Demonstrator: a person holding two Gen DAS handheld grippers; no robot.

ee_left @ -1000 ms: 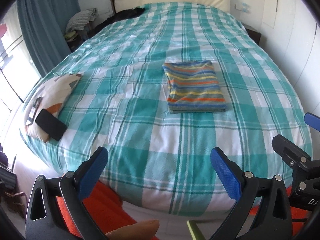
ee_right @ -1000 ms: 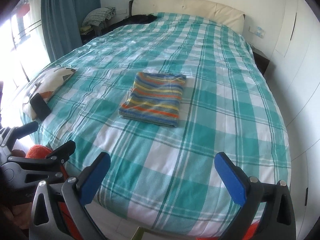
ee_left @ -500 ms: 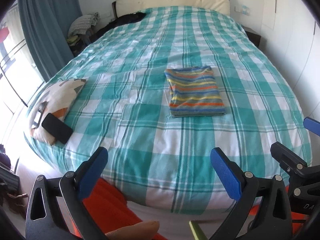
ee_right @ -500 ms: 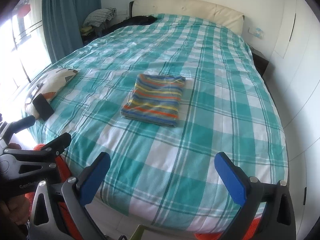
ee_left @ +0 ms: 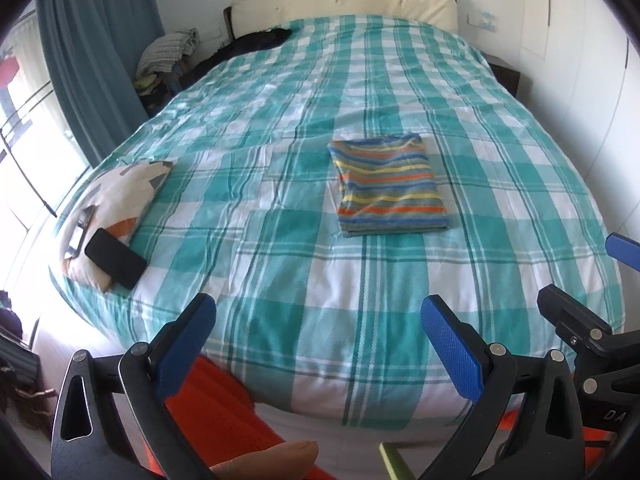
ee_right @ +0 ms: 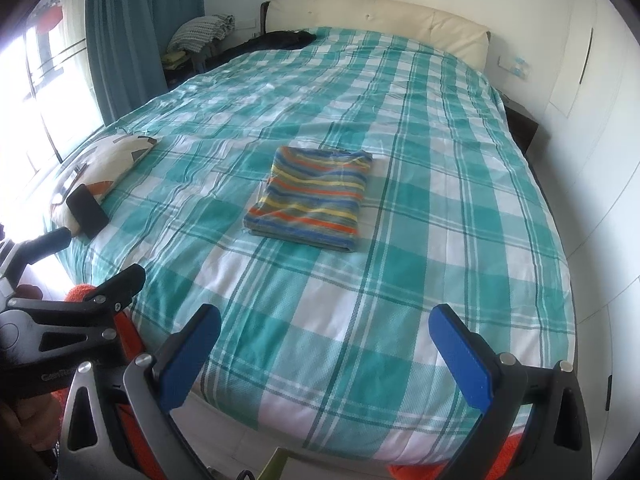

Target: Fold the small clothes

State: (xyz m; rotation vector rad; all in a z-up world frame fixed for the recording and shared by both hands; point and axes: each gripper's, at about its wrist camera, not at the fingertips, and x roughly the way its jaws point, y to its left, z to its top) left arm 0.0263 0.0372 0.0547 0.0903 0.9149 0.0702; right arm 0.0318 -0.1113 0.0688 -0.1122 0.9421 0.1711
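A striped garment, folded into a neat rectangle, lies flat in the middle of the bed; it also shows in the right wrist view. My left gripper is open and empty, held off the foot of the bed, well short of the garment. My right gripper is open and empty too, beside the left one, also off the foot edge. The left gripper's body shows at the left in the right wrist view.
The bed has a teal and white checked cover. A patterned pillow with a black phone on it lies at the bed's left edge. Dark clothing lies by the headboard. Curtain and window stand left, white wardrobe right.
Both grippers have drawn back and away from the bed, so the garment looks smaller and farther. The garment has not moved. Both stay open.
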